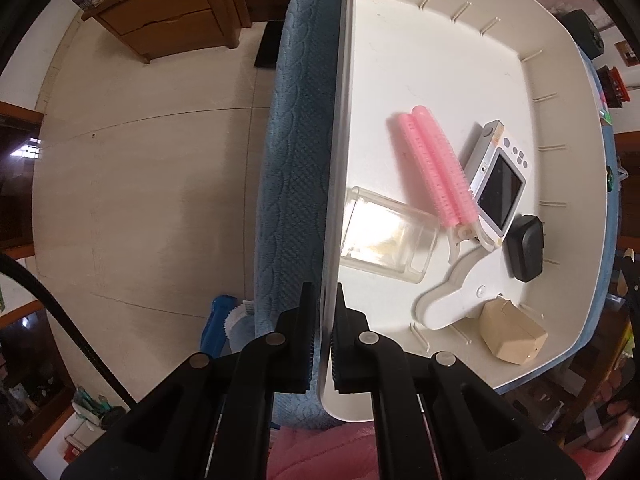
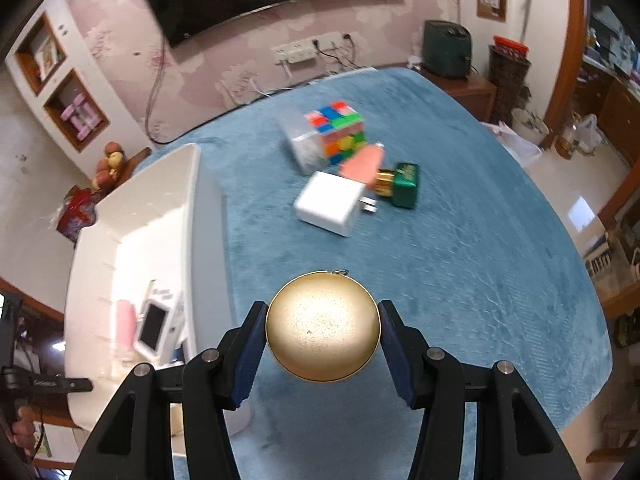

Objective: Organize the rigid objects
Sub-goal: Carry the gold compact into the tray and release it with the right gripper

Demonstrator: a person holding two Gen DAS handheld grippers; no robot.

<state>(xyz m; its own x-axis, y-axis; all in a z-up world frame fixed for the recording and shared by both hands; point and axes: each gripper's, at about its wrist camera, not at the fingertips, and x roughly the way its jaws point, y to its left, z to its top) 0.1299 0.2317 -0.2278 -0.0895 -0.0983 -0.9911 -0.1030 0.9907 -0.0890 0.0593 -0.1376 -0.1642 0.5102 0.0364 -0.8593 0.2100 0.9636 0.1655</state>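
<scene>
A round gold case [image 2: 323,326], gripped in the right tool [image 2: 323,340] above the blue bed cover [image 2: 460,260], awaited transfer into the white tray [image 1: 400,60], whose rim the left tool [image 1: 323,344] had clamped.

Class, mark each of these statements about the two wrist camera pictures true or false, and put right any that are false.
1. The right gripper holds a round gold object. True.
2. The left gripper is clamped on the white tray's rim. True.
3. The colourful puzzle cube lies inside the tray. False: it sits on the blue cloth, outside the tray.
4. The tray holds nothing. False: a pink hair clip, a small camera and other items lie in it.
5. The white charger lies on the blue cloth. True.
</scene>
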